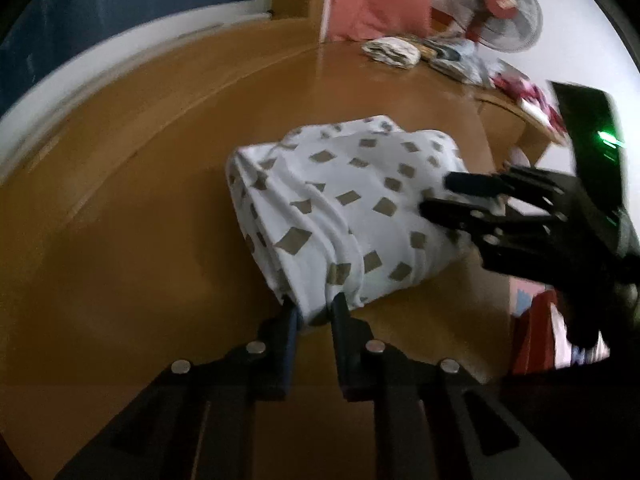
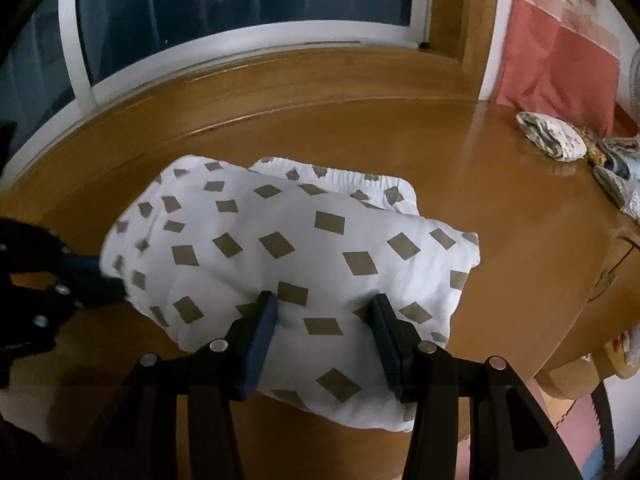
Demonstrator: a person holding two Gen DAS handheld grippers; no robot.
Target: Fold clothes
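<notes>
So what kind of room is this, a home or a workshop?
Most likely a room in a home. A glossy wooden table stands below a white-framed window, a standing fan sits in the corner, and other clothes lie beside the diamond-print white garment being folded.

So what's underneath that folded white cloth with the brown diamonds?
The white folded cloth with brown diamond print lies on the glossy brown wooden table. An elastic-edged layer of the same fabric pokes out beneath its top fold. Anything else under it is hidden.
</notes>
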